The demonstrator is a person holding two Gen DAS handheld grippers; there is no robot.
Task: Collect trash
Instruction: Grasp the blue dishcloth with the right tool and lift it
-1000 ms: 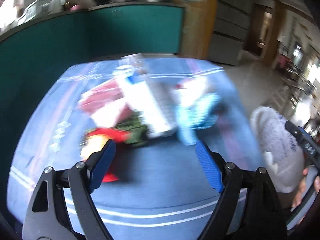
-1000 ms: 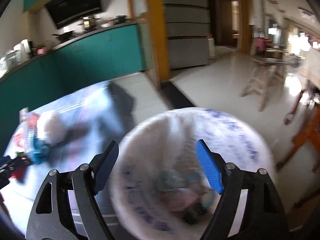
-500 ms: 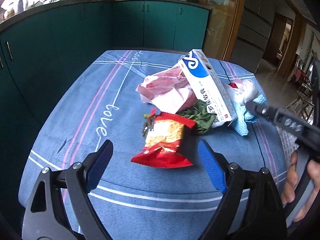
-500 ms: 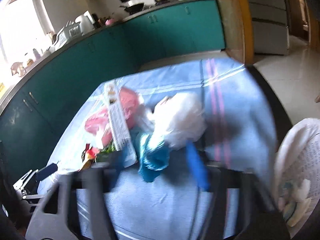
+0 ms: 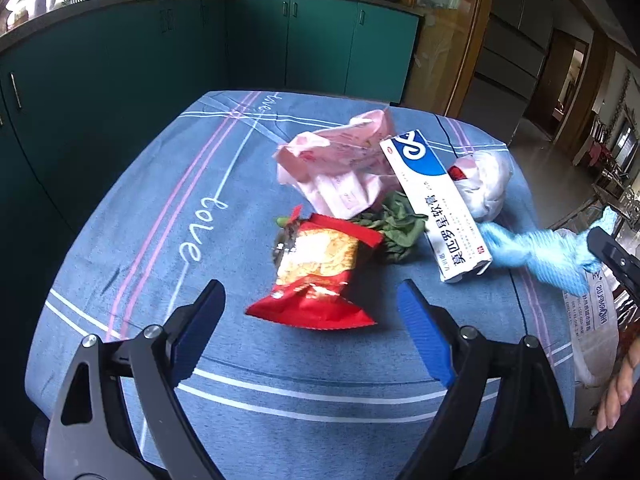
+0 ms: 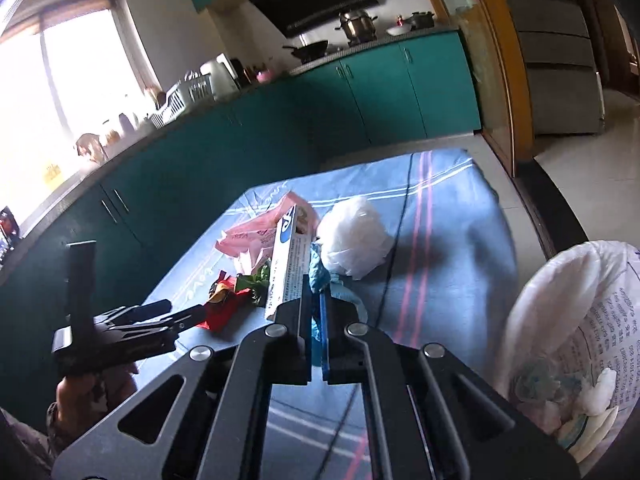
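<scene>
Trash lies on a blue-clothed table point(image 5: 140, 220): a red snack packet point(image 5: 316, 276), green leaves point(image 5: 394, 226), a pink wrapper point(image 5: 340, 168), a white-and-blue carton point(image 5: 436, 204), a white plastic bag point(image 5: 488, 184). My left gripper point(image 5: 310, 328) is open and empty, just short of the snack packet. My right gripper point(image 6: 317, 300) is shut on a light blue cloth point(image 6: 318, 270), which also shows stretched at the table's right edge in the left wrist view point(image 5: 536, 252). A white trash sack point(image 6: 568, 320) stands open to the right.
Teal kitchen cabinets point(image 5: 200, 40) curve behind and left of the table. The sack point(image 5: 592, 320) holds several discarded pieces. A tiled floor and doorway point(image 6: 560, 60) lie to the right. The left gripper and hand show in the right wrist view point(image 6: 120, 332).
My right gripper swung from over the sack to the table and shut on the blue cloth, pulling it toward the table's right edge. My left gripper drew back slightly from the trash.
</scene>
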